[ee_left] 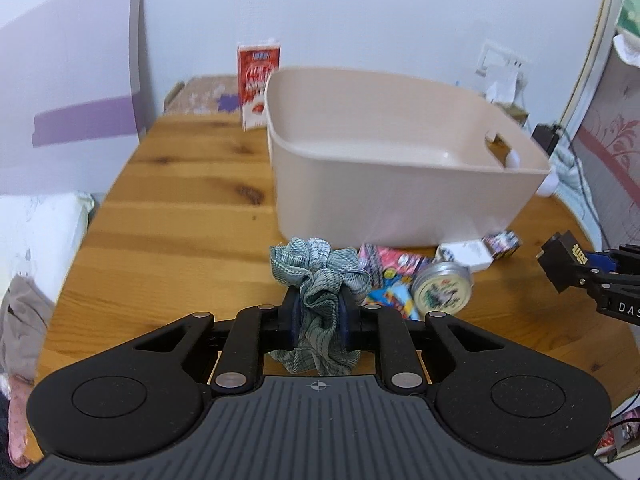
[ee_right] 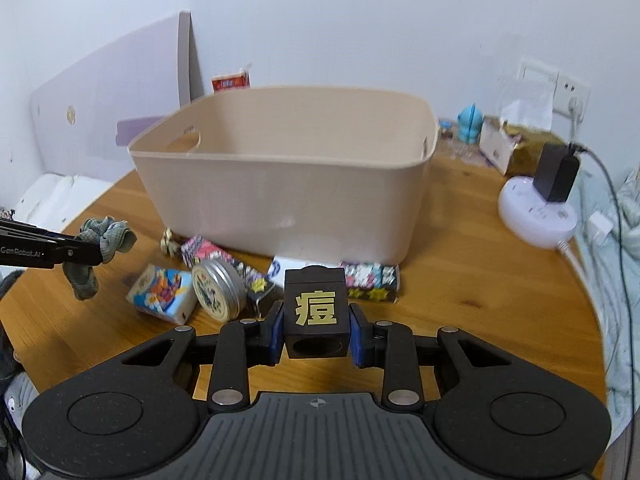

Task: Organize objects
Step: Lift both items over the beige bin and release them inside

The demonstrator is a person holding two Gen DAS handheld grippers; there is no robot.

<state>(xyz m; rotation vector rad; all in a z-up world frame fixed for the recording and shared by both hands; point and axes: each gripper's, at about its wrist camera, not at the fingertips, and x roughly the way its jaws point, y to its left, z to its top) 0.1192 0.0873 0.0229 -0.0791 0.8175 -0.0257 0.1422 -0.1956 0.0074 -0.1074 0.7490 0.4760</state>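
Note:
My left gripper (ee_left: pixel 319 312) is shut on a grey-green fabric scrunchie (ee_left: pixel 320 276) and holds it above the wooden table, in front of the beige plastic bin (ee_left: pixel 384 208). My right gripper (ee_right: pixel 316 330) is shut on a black box with a gold character (ee_right: pixel 316 312), also in front of the bin (ee_right: pixel 280 196). Each gripper shows in the other's view: the right gripper (ee_left: pixel 560 268) and the left gripper (ee_right: pixel 86 254). On the table before the bin lie a round tin (ee_right: pixel 218 290), a colourful tissue pack (ee_right: pixel 162 292) and printed packets (ee_right: pixel 370 276).
A red and white carton (ee_left: pixel 256 84) stands behind the bin. A white round power hub with a black adapter (ee_right: pixel 540 208) and cables sit at the table's right. A blue figurine (ee_right: pixel 470 124) and a box stand at the back right. A lilac board leans at the left.

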